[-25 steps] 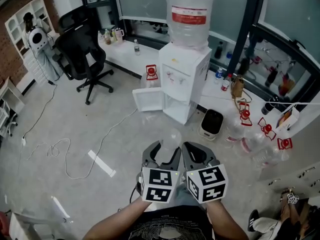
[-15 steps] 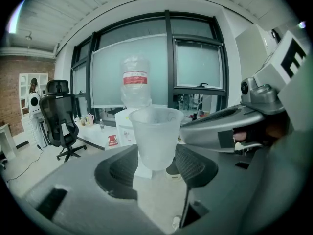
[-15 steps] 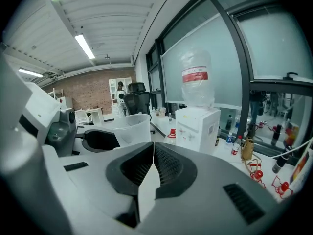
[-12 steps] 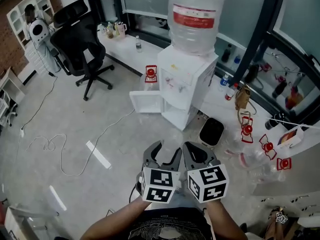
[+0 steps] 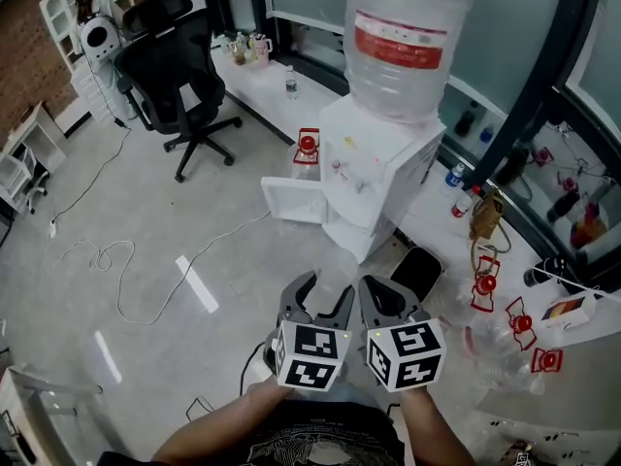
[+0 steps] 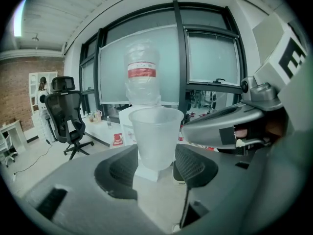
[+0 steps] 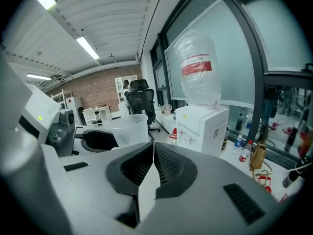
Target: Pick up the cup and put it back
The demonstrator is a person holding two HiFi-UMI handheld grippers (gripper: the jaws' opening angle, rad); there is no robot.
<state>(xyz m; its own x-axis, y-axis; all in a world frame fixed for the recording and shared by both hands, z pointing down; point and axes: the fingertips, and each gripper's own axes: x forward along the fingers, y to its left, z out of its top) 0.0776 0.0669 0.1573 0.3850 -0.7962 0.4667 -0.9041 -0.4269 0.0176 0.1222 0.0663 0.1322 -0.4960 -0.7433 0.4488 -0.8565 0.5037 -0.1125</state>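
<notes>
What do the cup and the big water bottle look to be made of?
The cup looks like thin frosted plastic: translucent, the background shows dimly through its wall. The water bottle looks like clear glossy plastic: see-through, with glints.

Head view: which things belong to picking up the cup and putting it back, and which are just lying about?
In the job:
- clear cup, upright between the left gripper jaws
- right gripper, shut and empty, beside it

Lying about:
- water dispenser
- office chair
- floor cable
- small bottle
</notes>
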